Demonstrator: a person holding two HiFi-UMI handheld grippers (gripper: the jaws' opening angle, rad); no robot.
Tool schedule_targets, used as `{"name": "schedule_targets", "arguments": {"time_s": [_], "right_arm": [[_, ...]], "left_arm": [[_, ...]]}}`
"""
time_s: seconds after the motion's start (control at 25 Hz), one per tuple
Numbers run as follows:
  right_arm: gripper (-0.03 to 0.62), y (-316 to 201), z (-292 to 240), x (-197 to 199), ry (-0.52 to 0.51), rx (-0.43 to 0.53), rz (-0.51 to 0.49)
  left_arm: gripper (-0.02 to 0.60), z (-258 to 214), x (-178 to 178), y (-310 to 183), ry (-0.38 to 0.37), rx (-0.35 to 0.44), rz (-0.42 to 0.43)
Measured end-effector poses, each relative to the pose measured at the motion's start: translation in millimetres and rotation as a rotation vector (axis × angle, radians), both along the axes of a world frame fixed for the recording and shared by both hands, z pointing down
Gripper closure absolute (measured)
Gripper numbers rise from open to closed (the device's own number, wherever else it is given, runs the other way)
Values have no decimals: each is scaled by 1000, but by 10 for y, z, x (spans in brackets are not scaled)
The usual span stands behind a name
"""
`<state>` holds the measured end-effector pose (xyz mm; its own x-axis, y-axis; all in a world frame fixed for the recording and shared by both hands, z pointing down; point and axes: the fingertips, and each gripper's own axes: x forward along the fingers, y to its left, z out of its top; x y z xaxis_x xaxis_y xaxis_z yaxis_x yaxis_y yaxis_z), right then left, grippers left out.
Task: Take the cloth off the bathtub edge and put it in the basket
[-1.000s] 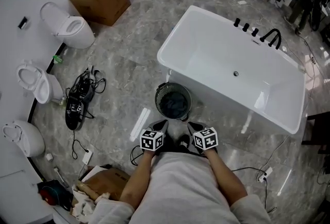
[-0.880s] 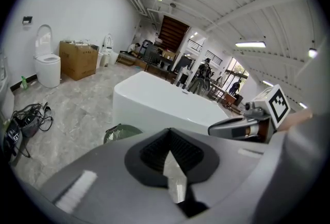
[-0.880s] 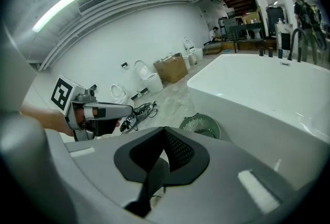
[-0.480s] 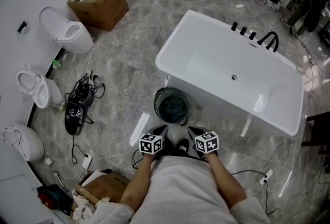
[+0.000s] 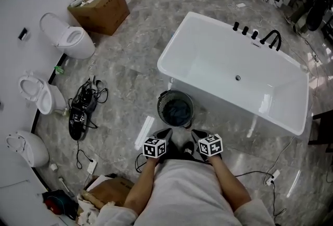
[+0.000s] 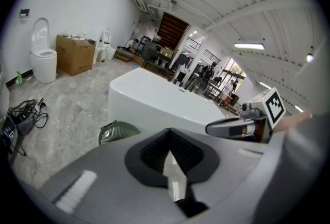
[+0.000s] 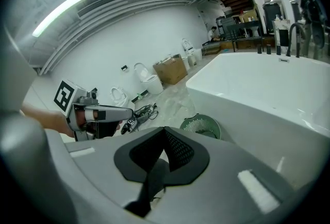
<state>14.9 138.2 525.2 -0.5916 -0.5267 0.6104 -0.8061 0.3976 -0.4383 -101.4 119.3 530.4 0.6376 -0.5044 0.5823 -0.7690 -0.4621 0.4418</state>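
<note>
Grey marbled stone floor [image 5: 130,53] ran under both grippers and out ahead of them.

White freestanding bathtub [image 5: 234,71]: ahead of both grippers and off to the right-hand side, set at an angle. Its near wall stood closer to the right gripper than to the left. Black tap fittings [image 5: 270,39] sat on the rim farthest from the grippers.

Brown cardboard box [image 5: 99,9]: far ahead and to the left of the left gripper, against the white wall. Three white toilets, nearest one [image 5: 23,147], lined that wall well to the left of the left gripper.

Round dark-green mesh basket [image 5: 176,108]: on the floor just ahead of the two gripper tips, roughly centred between them and just beside the bathtub's near wall. Dark blue-grey cloth [image 5: 178,111] lay inside the basket, bunched at the bottom.

Tangle of black cables [image 5: 83,105]: on the floor to the left of the left gripper, well apart from it.

Left gripper [image 5: 164,133]: held low in front of the person's body, angled down; jaws fully together, nothing between them.

Right gripper [image 5: 196,134]: alongside the left, near it but not touching; jaws fully together, nothing held.
</note>
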Motion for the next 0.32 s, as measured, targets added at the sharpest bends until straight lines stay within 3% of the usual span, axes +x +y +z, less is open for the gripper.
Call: {"name": "schedule_targets", "arguments": {"time_s": [0.32], "right_arm": [[592,-139,12,59,-12,10,38]], "left_arm": [[523,-6,-29,-89,-15,10,2]]}}
